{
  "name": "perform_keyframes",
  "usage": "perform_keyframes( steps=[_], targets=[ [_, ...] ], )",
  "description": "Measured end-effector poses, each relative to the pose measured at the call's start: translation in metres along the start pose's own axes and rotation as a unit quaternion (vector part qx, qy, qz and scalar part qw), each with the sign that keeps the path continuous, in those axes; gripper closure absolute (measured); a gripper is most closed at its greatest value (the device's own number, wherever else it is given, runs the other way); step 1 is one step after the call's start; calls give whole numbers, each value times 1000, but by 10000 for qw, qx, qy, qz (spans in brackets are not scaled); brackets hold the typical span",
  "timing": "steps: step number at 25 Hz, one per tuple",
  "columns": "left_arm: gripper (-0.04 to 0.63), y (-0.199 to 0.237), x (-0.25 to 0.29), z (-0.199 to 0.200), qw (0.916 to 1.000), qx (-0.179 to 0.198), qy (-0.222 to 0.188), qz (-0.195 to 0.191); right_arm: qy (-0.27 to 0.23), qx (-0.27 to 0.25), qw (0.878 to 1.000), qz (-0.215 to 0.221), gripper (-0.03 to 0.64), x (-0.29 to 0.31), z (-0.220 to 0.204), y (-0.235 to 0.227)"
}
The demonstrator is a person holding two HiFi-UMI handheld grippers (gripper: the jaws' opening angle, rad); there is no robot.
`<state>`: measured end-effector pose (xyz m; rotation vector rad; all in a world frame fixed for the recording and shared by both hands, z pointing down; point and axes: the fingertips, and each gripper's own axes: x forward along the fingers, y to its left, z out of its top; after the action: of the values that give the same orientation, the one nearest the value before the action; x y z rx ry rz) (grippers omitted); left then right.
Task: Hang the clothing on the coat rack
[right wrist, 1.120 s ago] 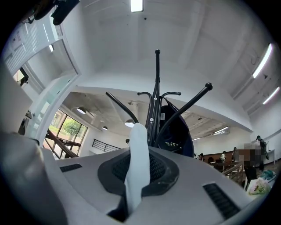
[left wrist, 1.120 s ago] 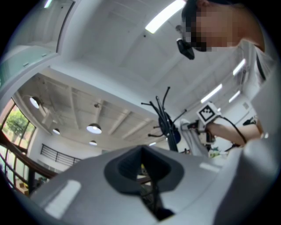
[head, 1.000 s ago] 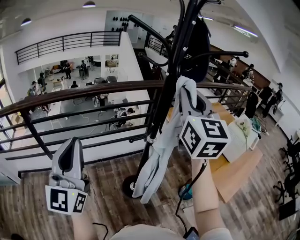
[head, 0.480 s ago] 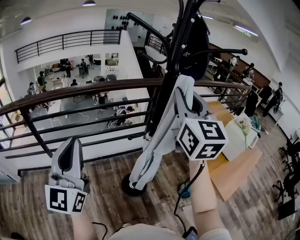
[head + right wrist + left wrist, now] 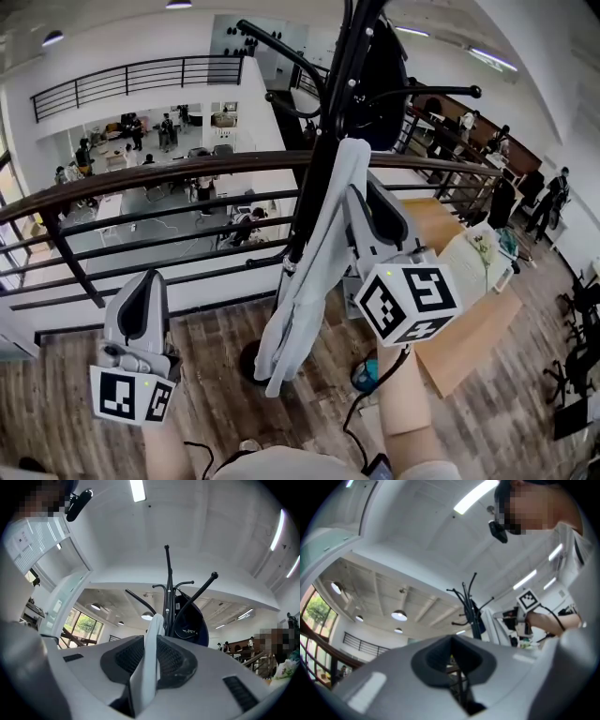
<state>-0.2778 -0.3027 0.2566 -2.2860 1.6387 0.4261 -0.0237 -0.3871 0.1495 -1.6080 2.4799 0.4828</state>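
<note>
A black coat rack (image 5: pixel 328 141) stands by the railing, with a dark cap (image 5: pixel 380 80) hanging on one of its arms. My right gripper (image 5: pixel 361 183) is raised beside the pole, shut on a light grey garment (image 5: pixel 300 281) that hangs down along the pole. In the right gripper view the garment's fabric (image 5: pixel 150 667) is pinched between the jaws, with the coat rack (image 5: pixel 168 602) and the dark cap (image 5: pixel 190 625) just beyond. My left gripper (image 5: pixel 141 305) is held low at the left, shut and holding nothing; the left gripper view shows its jaws closed together, with the coat rack (image 5: pixel 469 611) far off.
A brown and black railing (image 5: pixel 141 192) runs across behind the rack, with an open hall below it. The rack's round base (image 5: pixel 251 361) rests on a wooden floor. A wooden desk (image 5: pixel 469 328) lies to the right.
My right gripper has shifted slightly left and up with the garment, which now hangs closer along the pole. The left gripper has stayed where it was.
</note>
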Motion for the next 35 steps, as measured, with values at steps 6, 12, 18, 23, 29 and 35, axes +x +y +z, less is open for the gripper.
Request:
perform_keyframes(
  steps=[6,12,18,23,29,35],
  targets=[
    [589,-18,-12,8,10000,49,18,61,-125,105,9997,162,612,-26,2,6],
    [589,-37,-23,16,9999,76,54,118,-166,232,9991,325,617,-53,4,8],
    [589,-67,-33,25,9998,136,81,129,-70,336,9986,410,617,-86,-7,-2],
    [589,-83,-42,33,9996,183,103,162,-35,353,9985,426,617,-109,-13,-6],
    [589,-107,-55,45,9995,254,124,168,-20,358,9984,440,617,-141,-15,-10],
    [589,-131,-60,49,9994,291,163,132,-11,400,9984,411,617,-168,-17,-21]
  ],
)
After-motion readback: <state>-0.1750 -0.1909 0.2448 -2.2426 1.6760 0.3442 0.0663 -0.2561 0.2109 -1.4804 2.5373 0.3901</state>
